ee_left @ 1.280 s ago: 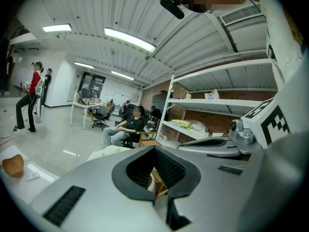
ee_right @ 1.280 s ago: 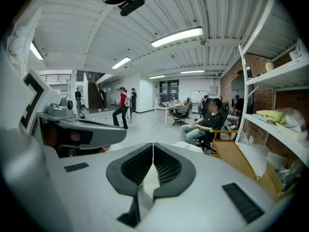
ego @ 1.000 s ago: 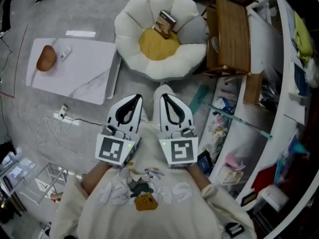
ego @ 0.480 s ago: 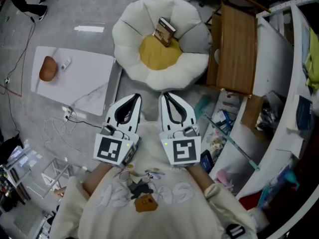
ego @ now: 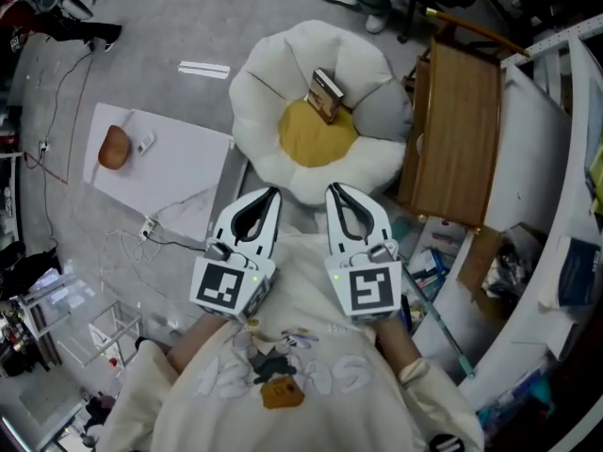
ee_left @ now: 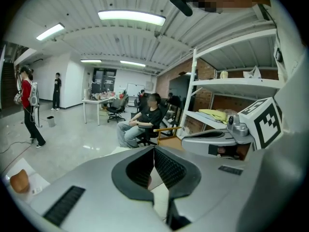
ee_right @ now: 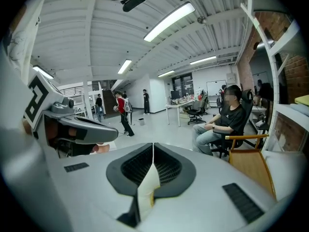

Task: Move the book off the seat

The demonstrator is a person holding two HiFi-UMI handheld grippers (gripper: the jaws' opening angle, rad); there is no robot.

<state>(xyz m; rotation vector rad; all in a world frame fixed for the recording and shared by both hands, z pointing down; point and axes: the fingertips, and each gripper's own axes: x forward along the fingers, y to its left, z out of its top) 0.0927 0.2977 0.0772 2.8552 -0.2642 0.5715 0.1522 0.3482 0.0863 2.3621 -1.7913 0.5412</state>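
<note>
A small brown book [ego: 325, 94] leans at the back of the yellow centre of a white flower-shaped cushion seat [ego: 273, 149] on the floor. My left gripper [ego: 269, 194] and right gripper [ego: 336, 190] are side by side, with their tips over the seat's near edge, well short of the book. Both are shut with nothing between the jaws. In the left gripper view the left gripper [ee_left: 154, 149] has its ribbed pads together. The right gripper [ee_right: 153, 146] shows the same in its own view. The book is not in either gripper view.
A wooden chair [ego: 455, 130] stands right of the seat, with white shelving [ego: 556, 205] and clutter beyond. Left on the floor lies a white board [ego: 179, 172] with a brown lump [ego: 114, 147]; cables trail near it. A person sits on a chair [ee_right: 227, 120] ahead.
Both grippers have moved forward together toward the seat. Their tips, a gap short of the cushion before, now reach its near edge. Both stayed shut.
</note>
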